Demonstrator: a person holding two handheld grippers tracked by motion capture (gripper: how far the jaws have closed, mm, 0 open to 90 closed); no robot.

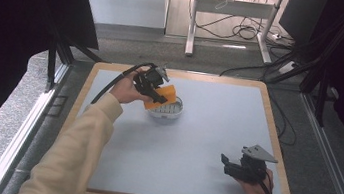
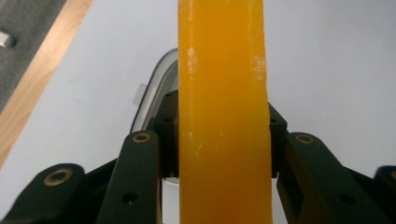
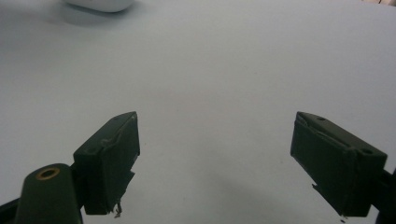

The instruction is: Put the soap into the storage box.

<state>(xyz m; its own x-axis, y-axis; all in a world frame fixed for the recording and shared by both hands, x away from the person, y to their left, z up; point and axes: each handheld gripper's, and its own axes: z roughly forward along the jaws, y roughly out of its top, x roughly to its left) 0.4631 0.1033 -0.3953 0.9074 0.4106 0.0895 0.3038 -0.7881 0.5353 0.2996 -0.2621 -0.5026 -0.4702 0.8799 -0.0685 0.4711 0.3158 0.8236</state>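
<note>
Orange block (image 2: 223, 116) fills the clenched left hand-held gripper (image 1: 157, 90) above a white dish (image 1: 165, 110); right hand-held gripper (image 3: 215, 163) gapes empty.

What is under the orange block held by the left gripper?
A white slotted dish sits under the orange block, clamped in the left gripper. The block hides part of the dish.

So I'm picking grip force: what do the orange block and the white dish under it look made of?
Orange block: looks like waxy, translucent soap, glossy with whitish scuffs; clamped in the left hand-held gripper. White dish: probably smooth moulded plastic with a slotted floor.
</note>
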